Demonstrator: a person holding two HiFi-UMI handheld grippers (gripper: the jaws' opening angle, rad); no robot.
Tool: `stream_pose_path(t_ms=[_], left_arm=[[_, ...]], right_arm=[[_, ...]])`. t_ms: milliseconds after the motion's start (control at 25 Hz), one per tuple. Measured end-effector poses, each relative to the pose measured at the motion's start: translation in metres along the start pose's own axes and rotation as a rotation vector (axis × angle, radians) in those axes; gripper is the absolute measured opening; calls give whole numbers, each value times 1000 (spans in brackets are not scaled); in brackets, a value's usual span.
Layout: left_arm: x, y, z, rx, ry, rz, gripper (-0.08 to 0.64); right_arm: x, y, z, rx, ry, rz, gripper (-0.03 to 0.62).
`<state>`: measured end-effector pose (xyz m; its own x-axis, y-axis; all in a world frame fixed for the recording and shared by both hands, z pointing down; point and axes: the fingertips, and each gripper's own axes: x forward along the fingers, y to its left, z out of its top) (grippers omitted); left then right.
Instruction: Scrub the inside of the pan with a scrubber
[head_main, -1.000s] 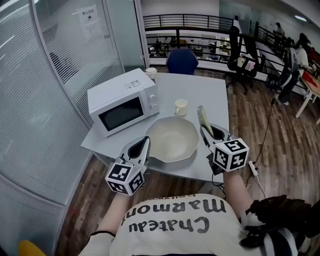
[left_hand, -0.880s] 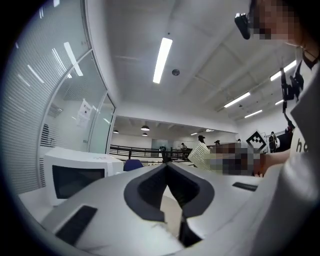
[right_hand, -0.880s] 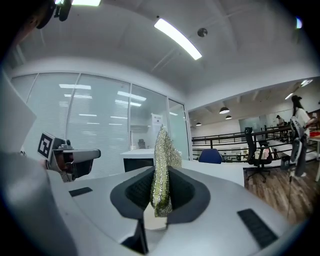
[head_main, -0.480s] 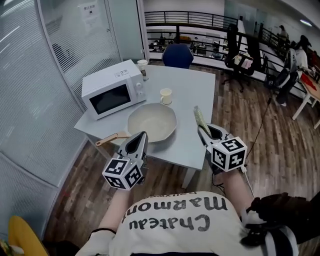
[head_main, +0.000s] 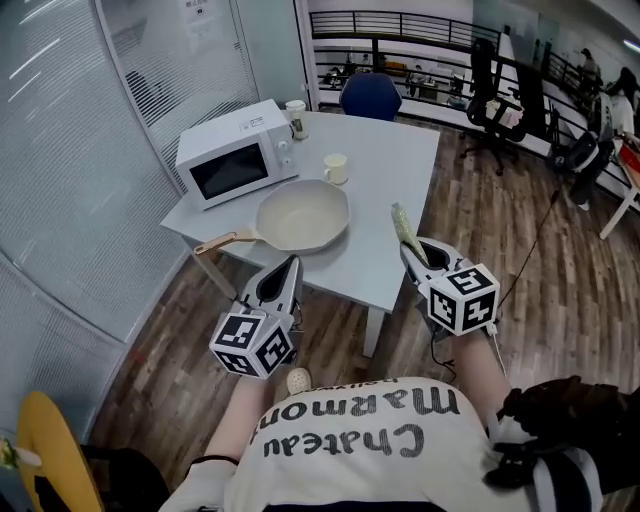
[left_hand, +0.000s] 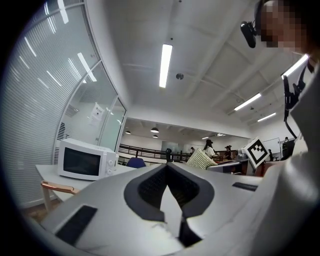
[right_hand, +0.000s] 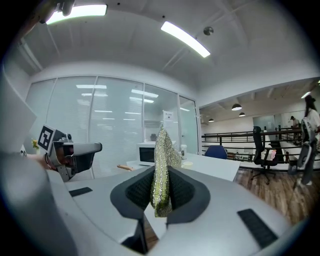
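Note:
A cream pan (head_main: 302, 215) with a wooden handle (head_main: 216, 243) rests on the grey table (head_main: 390, 170), handle toward its near left corner. My left gripper (head_main: 290, 265) is shut and empty, held level short of the table's near edge, below the pan. My right gripper (head_main: 407, 249) is shut on a glittery green-gold scrubber (head_main: 402, 226) that sticks up from its jaws near the table's right edge. In the right gripper view the scrubber (right_hand: 163, 167) is pinched between the pads. In the left gripper view the jaws (left_hand: 167, 172) meet with nothing between them.
A white microwave (head_main: 236, 152) stands at the table's left, a cream cup (head_main: 335, 168) behind the pan and a paper cup (head_main: 295, 115) at the far corner. A blue chair (head_main: 369, 97) is beyond the table. Glass wall at left, wooden floor around, office chairs at right.
Both grippers have drawn back from the table: the pan was right between them, now it lies farther off beyond their tips. The scrubber stays gripped in the right gripper.

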<state>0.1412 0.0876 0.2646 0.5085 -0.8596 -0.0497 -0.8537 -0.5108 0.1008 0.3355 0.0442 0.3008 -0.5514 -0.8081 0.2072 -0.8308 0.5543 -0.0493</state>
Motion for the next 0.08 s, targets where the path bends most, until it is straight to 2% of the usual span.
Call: stream_pose_path(t_ms=[80], left_arm=[[-4, -10, 0, 4, 0, -2, -8]], right_arm=[[-8, -1, -1, -2, -4, 2, 44]])
